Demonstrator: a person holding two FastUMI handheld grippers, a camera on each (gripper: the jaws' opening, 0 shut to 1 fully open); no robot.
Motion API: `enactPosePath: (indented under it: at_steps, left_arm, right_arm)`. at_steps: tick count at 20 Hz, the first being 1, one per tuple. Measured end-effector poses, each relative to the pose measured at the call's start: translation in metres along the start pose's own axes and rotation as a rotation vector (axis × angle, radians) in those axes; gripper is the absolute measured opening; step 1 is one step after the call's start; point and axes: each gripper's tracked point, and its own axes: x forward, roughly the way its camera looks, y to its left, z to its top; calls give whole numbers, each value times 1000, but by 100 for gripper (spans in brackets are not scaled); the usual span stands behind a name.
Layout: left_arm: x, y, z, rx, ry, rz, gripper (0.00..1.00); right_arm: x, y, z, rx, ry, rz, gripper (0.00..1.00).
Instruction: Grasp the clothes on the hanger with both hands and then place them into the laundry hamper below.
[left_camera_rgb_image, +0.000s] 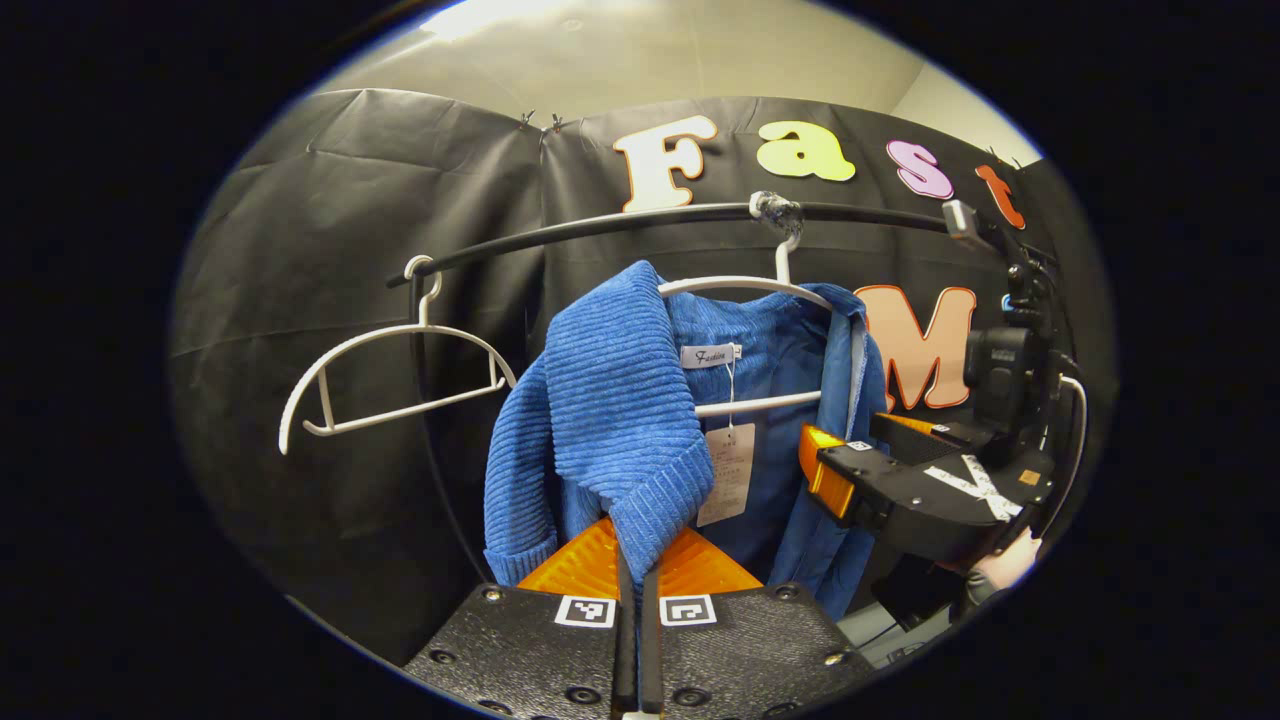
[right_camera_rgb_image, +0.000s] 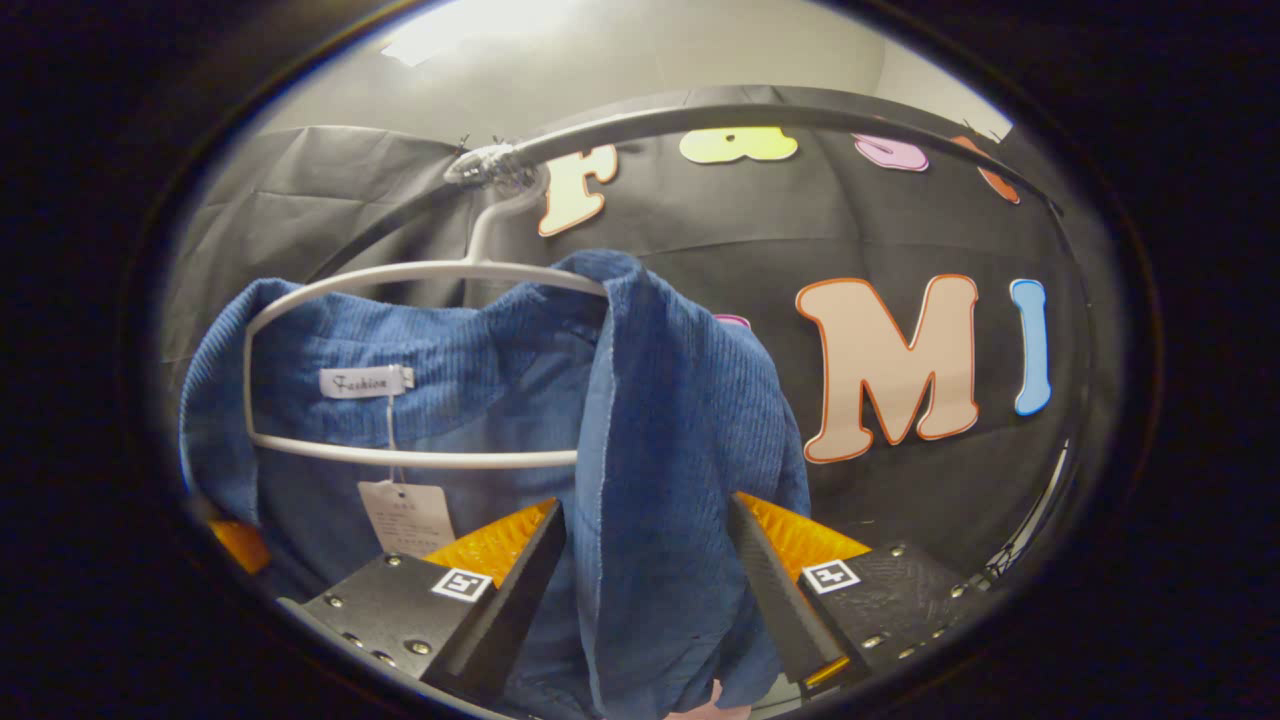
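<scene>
A blue knitted cardigan (left_camera_rgb_image: 620, 420) hangs on a white hanger (left_camera_rgb_image: 745, 285) from the black rail (left_camera_rgb_image: 600, 222). In the left gripper view my left gripper (left_camera_rgb_image: 637, 578) is shut on the cardigan's folded left front edge, which runs down between its fingers. Farther right, my right gripper (left_camera_rgb_image: 845, 450) sits against the cardigan's right side. In the right gripper view the right gripper (right_camera_rgb_image: 645, 600) stands open, its fingers wide apart, with the right front panel of the cardigan (right_camera_rgb_image: 680, 440) hanging between them. The hanger (right_camera_rgb_image: 400, 275) and paper tags (right_camera_rgb_image: 405, 515) show inside the collar.
An empty white hanger (left_camera_rgb_image: 390, 370) hangs on the rail to the left of the cardigan. A hand (left_camera_rgb_image: 1005, 565) holds the right gripper. The black cloth wall stands close behind the rail (right_camera_rgb_image: 760, 112).
</scene>
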Motion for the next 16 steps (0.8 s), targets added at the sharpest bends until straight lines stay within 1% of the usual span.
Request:
enactPosePath:
  at_steps: [1,2,4,6,7,9,10,12,13,14,16]
  left_arm:
    - [0,2,3,3,-4,8,2]
    - [-1,5,4,7,-8,18,5]
    - [-1,13,8,16,-14,38,5]
    - [-3,20,13,13,-23,57,5]
    - [-4,24,15,11,-27,69,5]
    - [-7,33,19,12,-35,97,5]
    - [-9,39,20,11,-39,113,5]
    - [-12,49,26,7,-50,144,5]
    - [-13,54,29,5,-57,160,5]
    - [-15,62,31,4,-62,178,5]
    - [-18,75,37,-2,-78,215,2]
  right_arm:
    - [2,-3,-3,-5,8,-13,97]
    - [7,-4,-7,-11,14,-20,92]
    - [8,-9,-11,-26,20,-32,76]
    - [6,-15,-14,-50,34,-42,75]
    - [6,-20,-14,-63,32,-61,75]
    - [11,-23,-15,-66,39,-59,41]
    - [6,-30,-13,-73,43,-89,40]
    - [6,-44,-12,-70,49,-130,10]
    - [6,-45,-11,-68,52,-132,5]
    - [4,-48,-9,-66,60,-139,11]
    - [2,-55,-5,-58,62,-149,11]
